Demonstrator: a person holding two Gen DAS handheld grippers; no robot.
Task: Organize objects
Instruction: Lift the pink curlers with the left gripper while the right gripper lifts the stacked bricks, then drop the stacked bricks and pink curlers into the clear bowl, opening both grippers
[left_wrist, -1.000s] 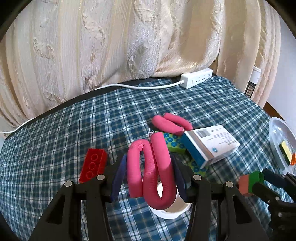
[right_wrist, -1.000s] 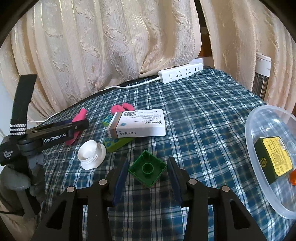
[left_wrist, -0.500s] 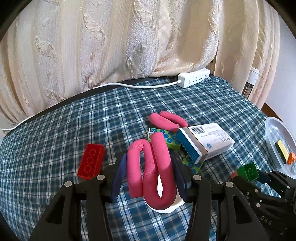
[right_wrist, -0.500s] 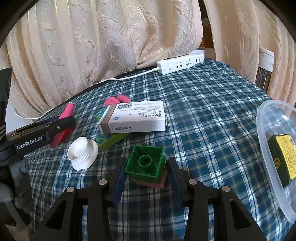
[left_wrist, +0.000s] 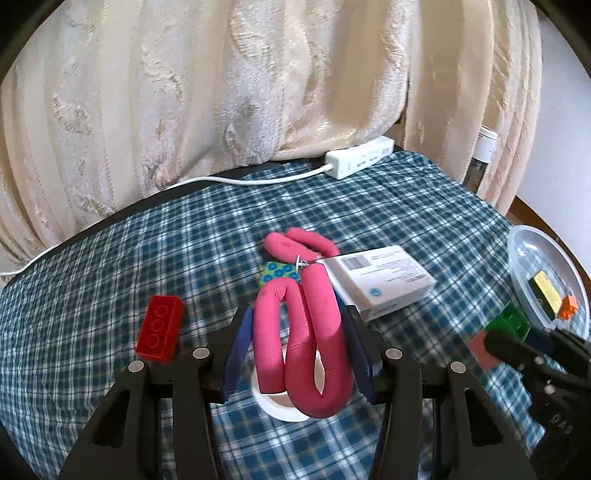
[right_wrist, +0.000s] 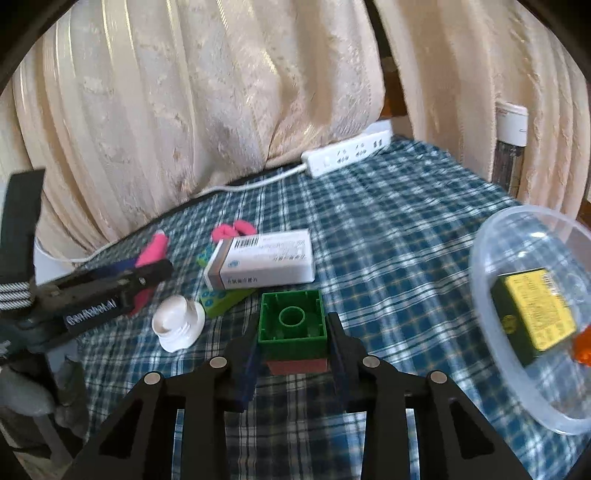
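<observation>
My left gripper (left_wrist: 297, 339) is shut on a bent pink foam roller (left_wrist: 306, 332) and holds it above a white cap (left_wrist: 280, 404) on the checked cloth. My right gripper (right_wrist: 293, 343) is shut on a green block stacked on a reddish block (right_wrist: 293, 325), held above the cloth; it also shows in the left wrist view (left_wrist: 508, 325). A clear plastic bowl (right_wrist: 491, 332) to the right holds a yellow box (right_wrist: 535, 310) and an orange piece (right_wrist: 583, 347).
On the cloth lie a white medicine box (right_wrist: 266, 258), a second pink roller (left_wrist: 299, 243), a green dotted brick (right_wrist: 221, 299), a red brick (left_wrist: 160, 328) and a white power strip (left_wrist: 360, 157) near the curtain. The table's edge runs behind the bowl.
My right gripper has lifted the green-and-reddish block stack and turned toward the bowl. My left gripper, still holding the pink roller, has shifted slightly with it.
</observation>
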